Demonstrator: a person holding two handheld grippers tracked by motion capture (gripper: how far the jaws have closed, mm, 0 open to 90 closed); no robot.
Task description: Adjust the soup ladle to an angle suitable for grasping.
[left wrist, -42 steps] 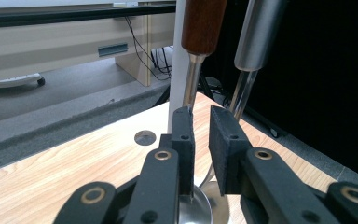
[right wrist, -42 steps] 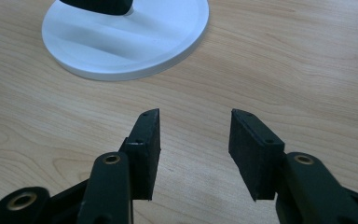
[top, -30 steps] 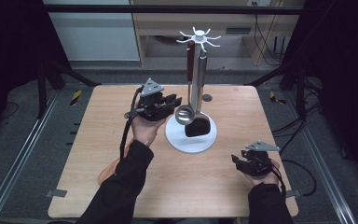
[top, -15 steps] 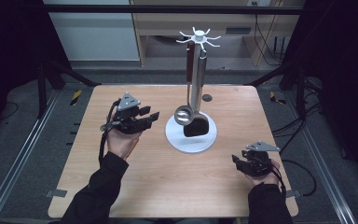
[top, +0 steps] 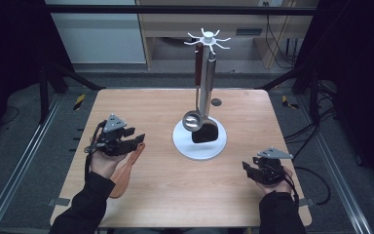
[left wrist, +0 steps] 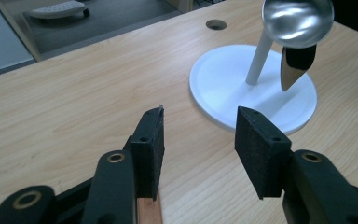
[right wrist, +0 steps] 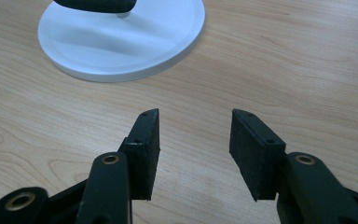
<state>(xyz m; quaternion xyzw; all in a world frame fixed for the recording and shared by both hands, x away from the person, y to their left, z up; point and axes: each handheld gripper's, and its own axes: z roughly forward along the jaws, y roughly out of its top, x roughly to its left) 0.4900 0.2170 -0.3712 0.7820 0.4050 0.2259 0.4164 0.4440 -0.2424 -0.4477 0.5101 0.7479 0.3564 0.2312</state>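
Near table's left edge, left gripper (top: 137, 141) jaws just been opening, nothing between pads, wooden spatula (top: 125, 168) lying beneath. Lift clear without nudging spatula. Right gripper (top: 247, 168) agape, empty.

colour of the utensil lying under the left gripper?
Reddish-brown wooden spatula, clearest in the high view.

Bright overhead light on the table (top: 175, 195), dark surroundings, glare on the ladle (left wrist: 298, 21).

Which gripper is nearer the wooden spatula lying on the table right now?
Left. The left gripper hovers right over the spatula, jaws open. The right gripper rests far across the table, beyond the white stand.
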